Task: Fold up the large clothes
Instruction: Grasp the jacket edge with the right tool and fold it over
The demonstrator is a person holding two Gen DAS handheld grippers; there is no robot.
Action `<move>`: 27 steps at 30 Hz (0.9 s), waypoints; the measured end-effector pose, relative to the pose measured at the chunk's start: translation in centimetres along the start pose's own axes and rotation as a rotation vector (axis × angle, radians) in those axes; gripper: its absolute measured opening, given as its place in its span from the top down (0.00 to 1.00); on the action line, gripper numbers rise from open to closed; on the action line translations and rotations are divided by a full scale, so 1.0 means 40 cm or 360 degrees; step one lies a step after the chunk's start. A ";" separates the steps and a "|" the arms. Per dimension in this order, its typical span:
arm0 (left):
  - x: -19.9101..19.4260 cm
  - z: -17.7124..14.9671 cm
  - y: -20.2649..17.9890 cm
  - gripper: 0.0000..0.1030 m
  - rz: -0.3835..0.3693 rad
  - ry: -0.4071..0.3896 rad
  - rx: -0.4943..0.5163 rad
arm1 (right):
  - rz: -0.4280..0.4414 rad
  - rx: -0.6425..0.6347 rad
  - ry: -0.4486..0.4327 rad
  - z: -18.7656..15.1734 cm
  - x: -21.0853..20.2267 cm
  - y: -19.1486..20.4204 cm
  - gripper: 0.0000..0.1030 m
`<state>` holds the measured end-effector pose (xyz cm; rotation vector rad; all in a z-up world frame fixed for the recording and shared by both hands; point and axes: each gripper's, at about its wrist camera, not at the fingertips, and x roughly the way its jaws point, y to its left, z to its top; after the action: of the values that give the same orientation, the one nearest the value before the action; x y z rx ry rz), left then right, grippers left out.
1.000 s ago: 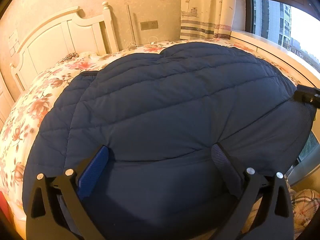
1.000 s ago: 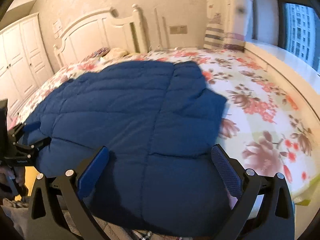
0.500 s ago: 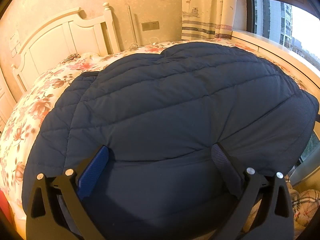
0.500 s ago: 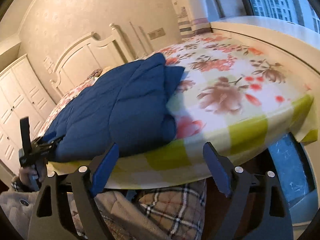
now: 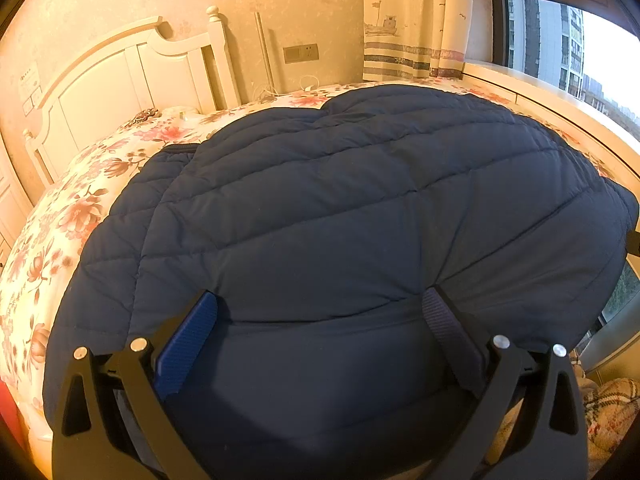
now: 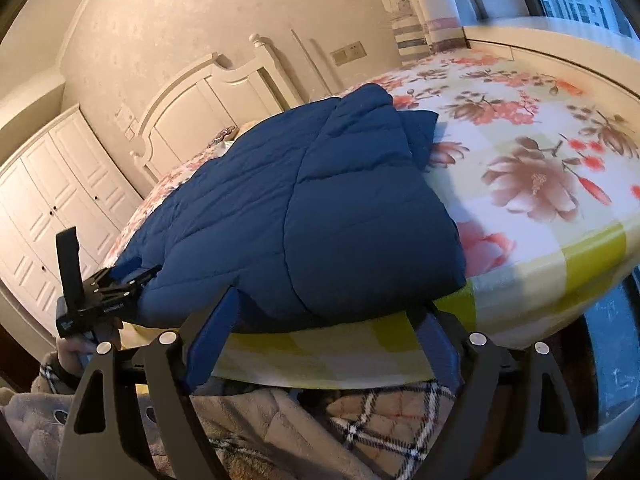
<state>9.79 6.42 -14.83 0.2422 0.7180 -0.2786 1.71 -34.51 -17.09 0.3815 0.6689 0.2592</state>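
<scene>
1. Quilted navy jacket (image 5: 360, 208) lies spread on the bed (image 6: 540, 168), near edge hanging just over the mattress side; one layer looks already folded over another along the far side.
2. Handling, as a guess: padded, puffy, soft and floppy, light for its bulk. The shell looks smooth, so likely slippery, and the layers will spring back and slide. Best pinch points are hem, corners or a seam edge, not the fat middle.
3. Left gripper (image 5: 320, 332): its jaws stand wide over the near hem with fabric bulging between them. Whether the pads press on it I cannot tell, as the bulge covers the tips.
4. Right gripper (image 6: 320, 320): held apart, empty, low at the bed edge, just under the jacket's near right corner. Jaws have just been narrowing; nothing between them.
5. Hidden: sleeves, collar and zip not visible. The jacket's underside and how many layers are stacked are unclear. Plaid fabric (image 6: 360, 420) below the bed edge is cut off. A hand (image 6: 76, 354) under the left gripper is partly blocked.
</scene>
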 end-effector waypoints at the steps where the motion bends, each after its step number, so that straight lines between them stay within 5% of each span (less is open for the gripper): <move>1: 0.000 0.000 0.000 0.02 0.0000 0.0000 0.0000 | -0.0001 0.0000 -0.0002 0.005 0.005 0.003 0.19; 9: 0.000 -0.001 0.001 0.02 -0.0002 -0.0002 0.0001 | 0.0145 0.0290 0.0039 0.085 0.082 -0.016 0.09; 16: 0.000 0.001 0.003 0.02 0.0003 -0.0011 0.0000 | 0.0044 0.0330 0.0094 0.133 0.151 0.029 0.08; 19: 0.000 0.004 -0.001 0.02 0.0006 0.0006 -0.0019 | 0.0071 0.0387 -0.0041 0.127 0.152 0.014 0.33; 22: -0.005 0.051 0.004 0.03 -0.0054 0.0164 -0.0031 | 0.0082 0.0352 -0.0184 0.117 0.118 0.017 0.52; 24: -0.018 0.101 0.018 0.03 -0.0143 0.0179 -0.0054 | 0.0058 0.0250 -0.0249 0.115 0.092 0.042 0.54; 27: -0.011 0.223 0.042 0.02 -0.0101 0.0083 -0.0123 | 0.0040 0.0107 -0.0322 0.117 0.064 0.083 0.54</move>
<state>15.48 5.28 -7.85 0.1538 0.7873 -0.3050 6.31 -31.84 -13.74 0.4740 0.4750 0.2187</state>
